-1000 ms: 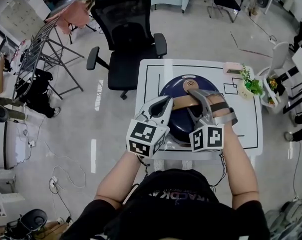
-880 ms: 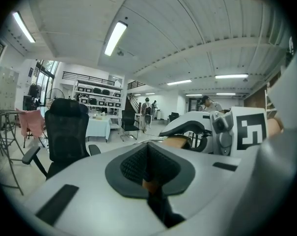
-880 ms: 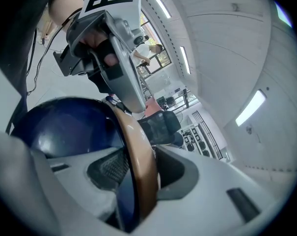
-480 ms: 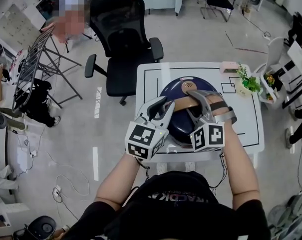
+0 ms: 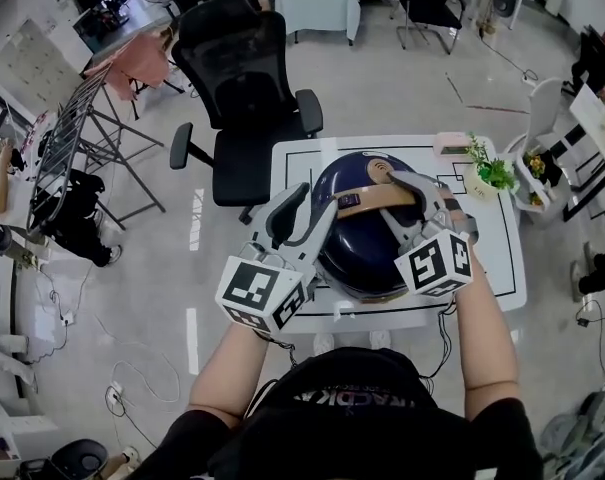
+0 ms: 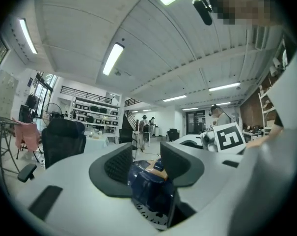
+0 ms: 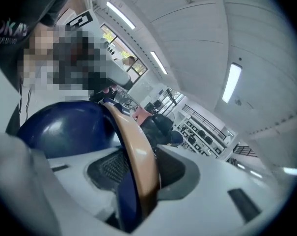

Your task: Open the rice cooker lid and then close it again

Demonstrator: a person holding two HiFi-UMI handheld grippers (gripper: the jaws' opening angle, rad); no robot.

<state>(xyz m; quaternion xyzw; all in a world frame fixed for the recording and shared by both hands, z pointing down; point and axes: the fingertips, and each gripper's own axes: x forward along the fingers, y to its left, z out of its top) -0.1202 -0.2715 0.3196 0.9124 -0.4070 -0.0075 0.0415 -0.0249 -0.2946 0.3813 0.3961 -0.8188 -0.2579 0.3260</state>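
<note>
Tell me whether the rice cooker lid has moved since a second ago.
Yes: the lid has risen toward the camera, looking larger against the white table's black outline.

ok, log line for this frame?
phase: lid-open attempt | right gripper: shut on tan handle | left gripper: fingers just been opening, rice cooker edge between them, ungripped

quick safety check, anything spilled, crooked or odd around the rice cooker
Nothing stands out: no spill or damage shows. The right gripper's jaws hold the rice cooker's tan handle; the plant stands upright on the table.
</note>
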